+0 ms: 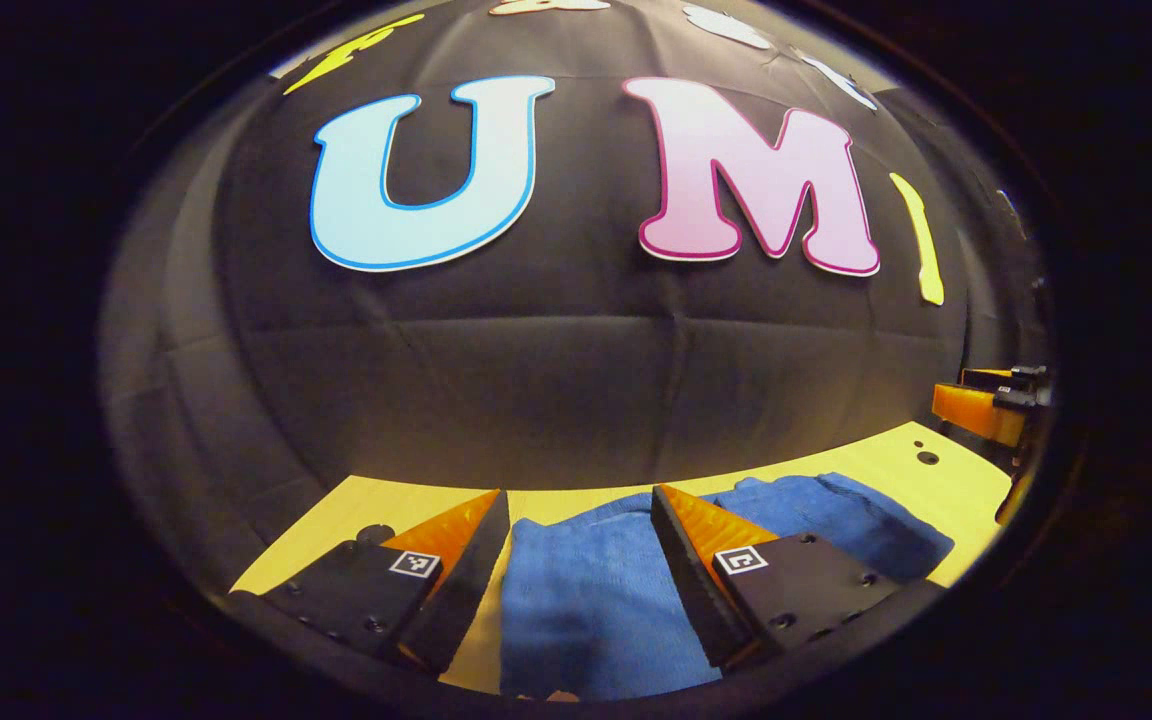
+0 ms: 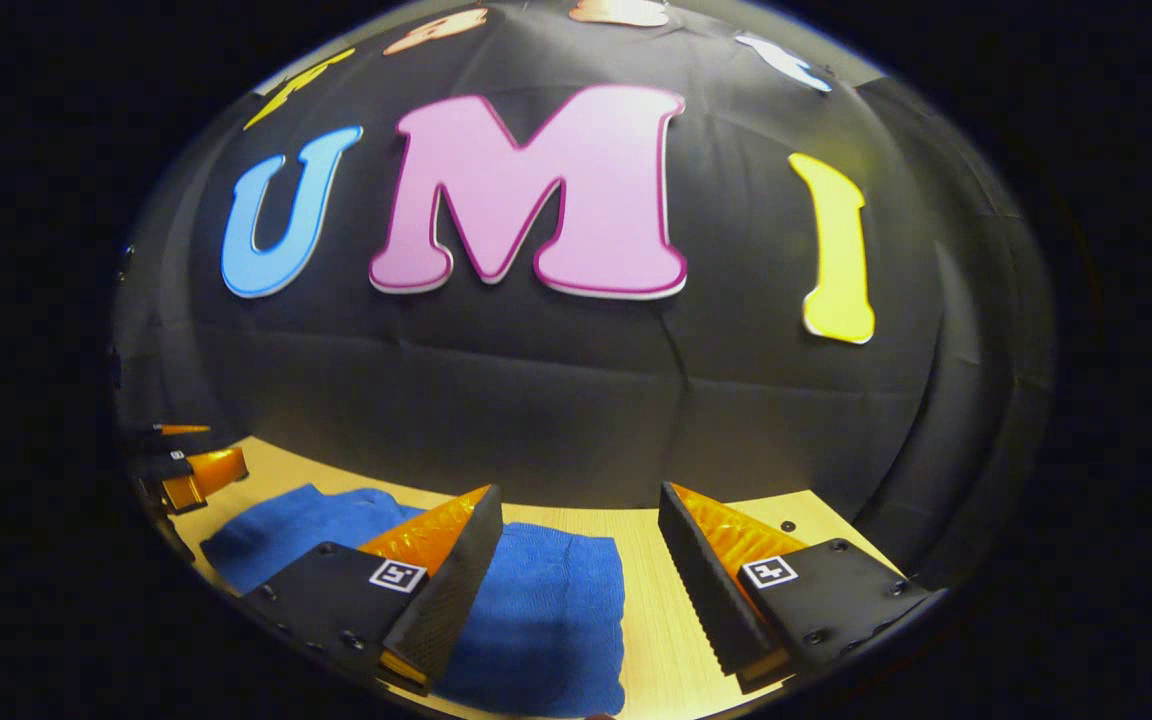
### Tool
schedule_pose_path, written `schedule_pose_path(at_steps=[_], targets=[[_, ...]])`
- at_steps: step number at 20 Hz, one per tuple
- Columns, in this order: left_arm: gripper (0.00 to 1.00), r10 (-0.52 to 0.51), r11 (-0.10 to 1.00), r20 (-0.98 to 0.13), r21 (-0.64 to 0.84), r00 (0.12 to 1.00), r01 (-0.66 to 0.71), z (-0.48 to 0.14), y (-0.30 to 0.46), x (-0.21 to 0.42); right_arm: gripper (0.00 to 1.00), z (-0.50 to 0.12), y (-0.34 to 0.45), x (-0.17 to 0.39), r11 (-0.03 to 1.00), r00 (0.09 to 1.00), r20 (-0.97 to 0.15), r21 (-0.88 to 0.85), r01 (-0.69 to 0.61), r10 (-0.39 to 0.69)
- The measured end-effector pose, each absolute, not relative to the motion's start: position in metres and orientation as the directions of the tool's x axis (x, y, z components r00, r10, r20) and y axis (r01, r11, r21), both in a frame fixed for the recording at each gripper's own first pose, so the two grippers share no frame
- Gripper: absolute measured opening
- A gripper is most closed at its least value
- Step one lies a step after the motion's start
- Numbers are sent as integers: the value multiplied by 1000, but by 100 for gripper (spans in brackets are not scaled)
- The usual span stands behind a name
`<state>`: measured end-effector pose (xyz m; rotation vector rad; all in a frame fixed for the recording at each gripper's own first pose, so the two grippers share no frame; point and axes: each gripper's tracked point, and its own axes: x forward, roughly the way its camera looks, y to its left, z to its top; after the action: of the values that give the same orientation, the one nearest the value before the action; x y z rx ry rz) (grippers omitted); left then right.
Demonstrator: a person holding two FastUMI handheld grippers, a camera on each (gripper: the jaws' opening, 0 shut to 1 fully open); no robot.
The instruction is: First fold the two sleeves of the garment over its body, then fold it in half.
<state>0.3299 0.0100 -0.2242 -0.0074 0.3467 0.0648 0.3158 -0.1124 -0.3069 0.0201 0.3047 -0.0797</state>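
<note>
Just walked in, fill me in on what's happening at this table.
A person is working a blue garment on a wooden table with two handheld grippers. The garment lies bunched into a compact heap rather than spread flat. The left gripper hovers over it with jaws open and nothing between them. The right gripper is also open and empty, above the garment's right edge and bare table. Neither is gripping the cloth at this moment. How far the folding has got cannot be told from here.
</note>
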Motion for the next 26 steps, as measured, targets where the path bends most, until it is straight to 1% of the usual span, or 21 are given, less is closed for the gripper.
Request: schedule_pose_path(at_steps=[3, 4, 5, 6, 7, 8, 9, 10, 13, 14, 15, 16, 18, 19, 20, 22, 23, 24, 25, 26], targets=[[82, 59, 997, -306, -36, 950, -74, -194, 8, 284, 98, -277, -109, 266, 994, 963, -246, -15, 106, -107], [82, 62, 997, -303, -30, 951, -74, -187, 10, 264, 92, -268, -105, 248, 994, 966, -234, -21, 108, -110], [82, 66, 997, -293, -21, 954, -75, -179, 13, 242, 98, -259, -98, 229, 994, 970, -219, -25, 105, -108], [82, 72, 997, -271, -14, 960, -79, -169, 17, 224, 98, -250, -91, 215, 995, 977, -192, -31, 90, -95], [82, 71, 997, -235, -10, 969, -75, -159, 20, 206, 93, -244, -85, 196, 996, 978, -190, -40, 85, -91], [81, 70, 997, -222, -10, 972, -74, -152, 23, 185, 97, -241, -78, 177, 996, 976, -200, -53, 78, -87], [81, 73, 997, -216, -9, 974, -77, -146, 25, 164, 91, -240, -72, 158, 996, 973, -214, -61, 72, -84], [81, 73, 997, -217, -1, 974, -75, -143, 27, 143, 97, -235, -65, 140, 996, 974, -214, -59, 66, -78], [81, 83, 996, -213, 60, 974, -72, -131, 29, 87, 97, -209, -47, 94, 998, 975, -211, -40, 54, -61], [81, 78, 996, -213, 61, 974, -66, -126, 26, 70, 91, -202, -42, 79, 998, 974, -219, -39, 44, -51], [81, 65, 998, -230, 39, 971, -57, -124, 19, 55, 91, -199, -39, 66, 998, 969, -245, -58, 27, -41], [81, 37, 999, -259, 8, 965, -36, -124, 7, 37, 97, -196, -43, 51, 996, 959, -279, -87, 29, -52], [81, -3, 998, -293, -56, 956, -14, -118, -13, 4, 100, -182, -48, 22, 994, 946, -317, -99, 44, -73], [81, -11, 997, -295, -77, 956, -12, -111, -21, -9, 100, -175, -42, 11, 997, 942, -329, -73, 37, -59], [81, -11, 996, -289, -84, 957, -14, -103, -26, -22, 96, -169, -36, 0, 998, 939, -340, -52, 27, -43], [81, 19, 995, -281, -93, 960, -47, -91, -27, -44, 96, -157, -29, -25, 999, 929, -369, -38, 1, -14], [81, 27, 993, -279, -103, 960, -58, -86, -30, -56, 99, -148, -25, -34, 999, 930, -367, -45, -13, -4], [81, 21, 993, -265, -109, 964, -52, -78, -34, -64, 100, -139, -22, -45, 999, 934, -358, -50, -21, 2], [81, 18, 994, -252, -102, 968, -45, -70, -38, -71, 95, -131, -17, -53, 998, 938, -347, -50, -29, 10], [81, 32, 995, -247, -79, 968, -53, -65, -38, -75, 99, -125, -11, -60, 999, 940, -341, -38, -36, 21]])
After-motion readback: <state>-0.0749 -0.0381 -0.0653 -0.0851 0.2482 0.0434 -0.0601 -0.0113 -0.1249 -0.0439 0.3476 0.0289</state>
